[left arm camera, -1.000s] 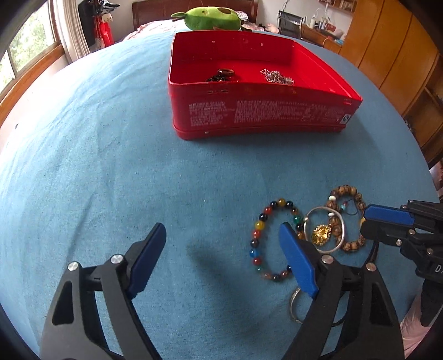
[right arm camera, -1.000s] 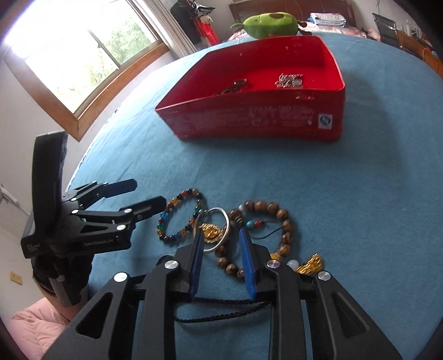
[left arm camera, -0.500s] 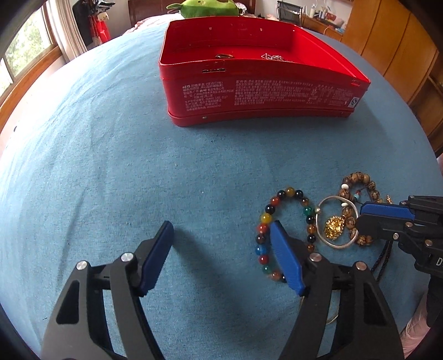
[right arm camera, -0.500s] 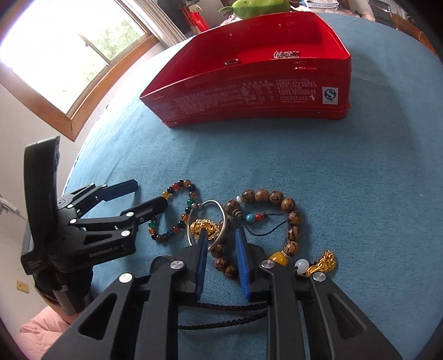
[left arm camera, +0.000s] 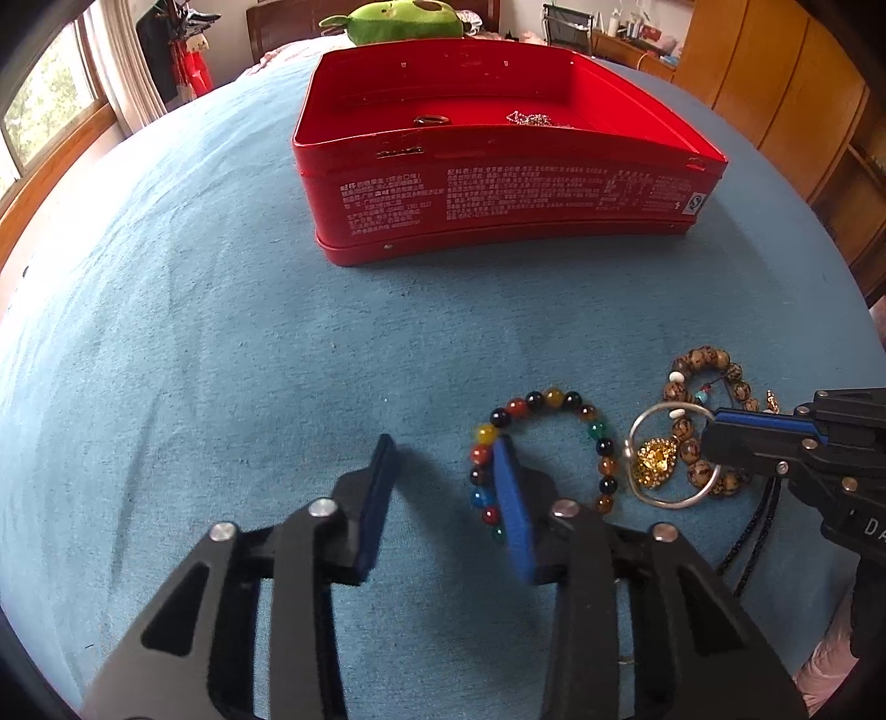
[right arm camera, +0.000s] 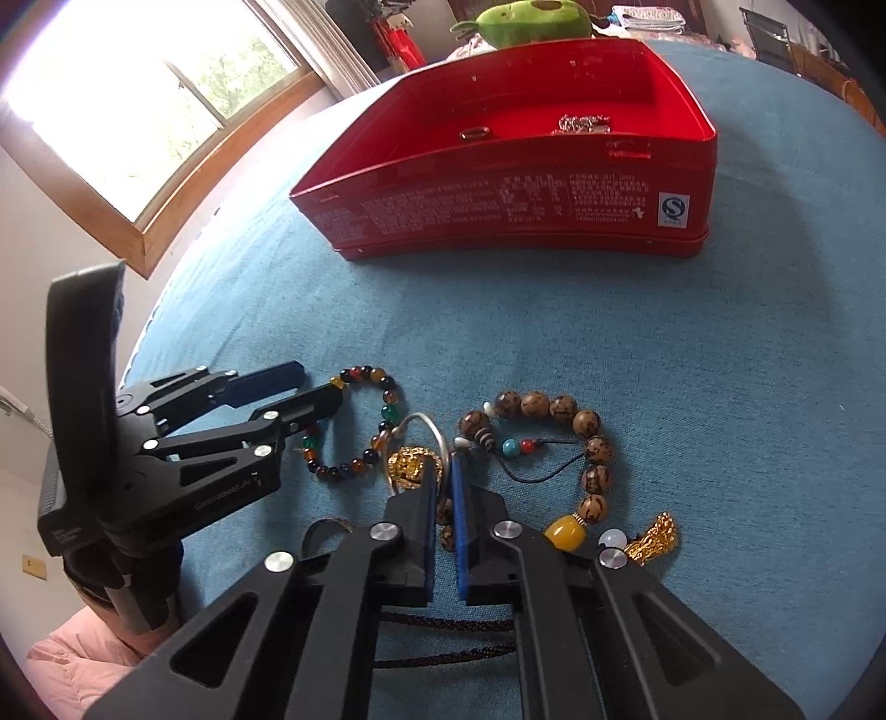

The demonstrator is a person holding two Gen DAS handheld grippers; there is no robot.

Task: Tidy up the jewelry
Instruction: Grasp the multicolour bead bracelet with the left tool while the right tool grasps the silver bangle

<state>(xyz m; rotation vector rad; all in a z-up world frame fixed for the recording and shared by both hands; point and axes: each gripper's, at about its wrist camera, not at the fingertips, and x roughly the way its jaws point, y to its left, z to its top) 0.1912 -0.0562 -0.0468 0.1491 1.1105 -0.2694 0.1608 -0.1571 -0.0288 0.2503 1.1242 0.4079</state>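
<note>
- Blue cloth (left arm camera: 221,332): covers the whole work surface; everything below lies on it.
- Red tin (left arm camera: 498,188): open-topped, with printed text on its near wall, standing at the far side of the cloth, well apart from the loose jewelry. Inside, on its floor, lie a small dark ring (left arm camera: 432,119) and a silver chain (left arm camera: 531,118), apart from one another.
- Green plush toy (right arm camera: 526,19): beyond the tin, off the cloth.
- Left gripper (left arm camera: 446,462): low over the cloth, jaws partly apart and holding nothing. Its right pad sits over the near-left arc of the colored bead bracelet; its left pad stands over bare cloth.
- Right gripper (right arm camera: 442,487): low at the cluster of jewelry, jaws drawn nearly together, with only a narrow gap between the blue pads. The silver bangle's rim and some wooden beads sit in that gap; whether the pads actually pinch them I cannot tell.
- Wooden bead bracelet (right arm camera: 576,421): brown beads with a yellow bead, a white bead and a gold charm at its near end, lying on the cloth, its left side overlapping the bangle.
- Colored bead bracelet (left arm camera: 554,399): a loop of mixed beads, flat on the cloth, just left of the bangle.
- Silver bangle (left arm camera: 659,410): a thin ring between the two bead bracelets.
- Gold charm (left arm camera: 653,459): lies inside the bangle's ring.
- Black cord (right arm camera: 443,626): braided, on the cloth under the right gripper.
</note>
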